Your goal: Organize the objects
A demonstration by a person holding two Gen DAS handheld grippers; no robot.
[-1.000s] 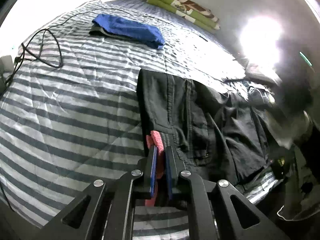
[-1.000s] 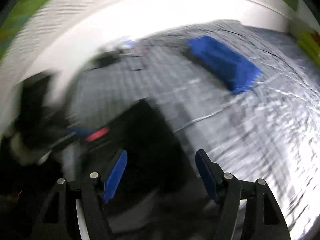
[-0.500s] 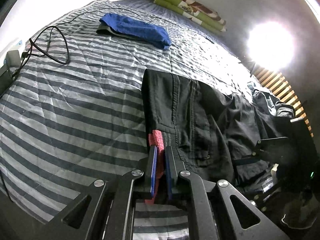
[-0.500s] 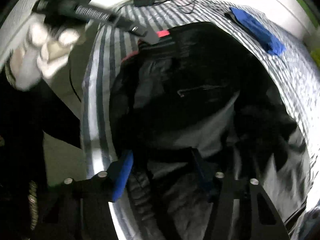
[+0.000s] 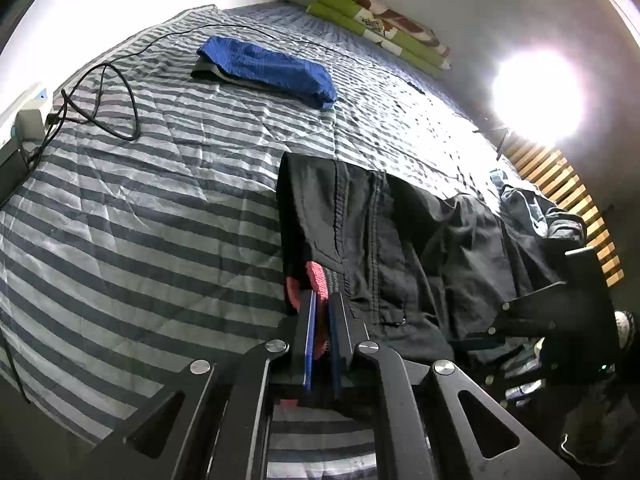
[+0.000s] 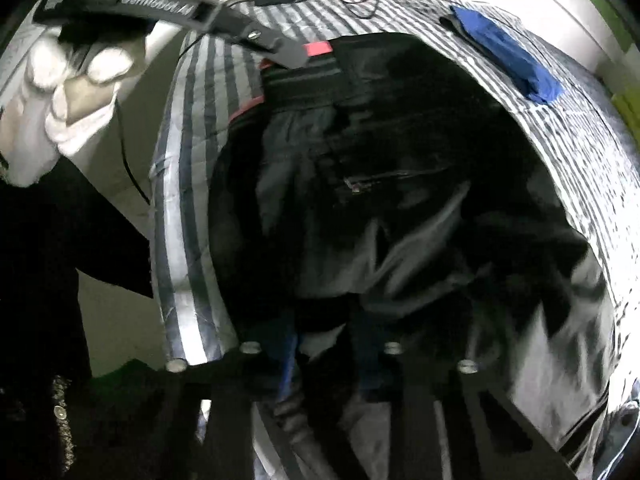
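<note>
While the left gripper (image 5: 322, 320) pinches the red waistband of the black trousers (image 5: 384, 240) on the bed (image 5: 140, 208), a folded blue garment (image 5: 268, 66) beyond them looks done. Trousers run crosswise, unfolded. From the right wrist, the right gripper (image 6: 328, 344) is closing around dark fabric; whether it clamps, I cannot tell.

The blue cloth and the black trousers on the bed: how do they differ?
The blue cloth is folded into a compact bundle; the black trousers lie spread out and rumpled. The cloth sits untouched mid-bed; the trousers lie at the near edge, their red-trimmed waistband pinched in the left tongs. Both rest on the striped bedspread.
</note>
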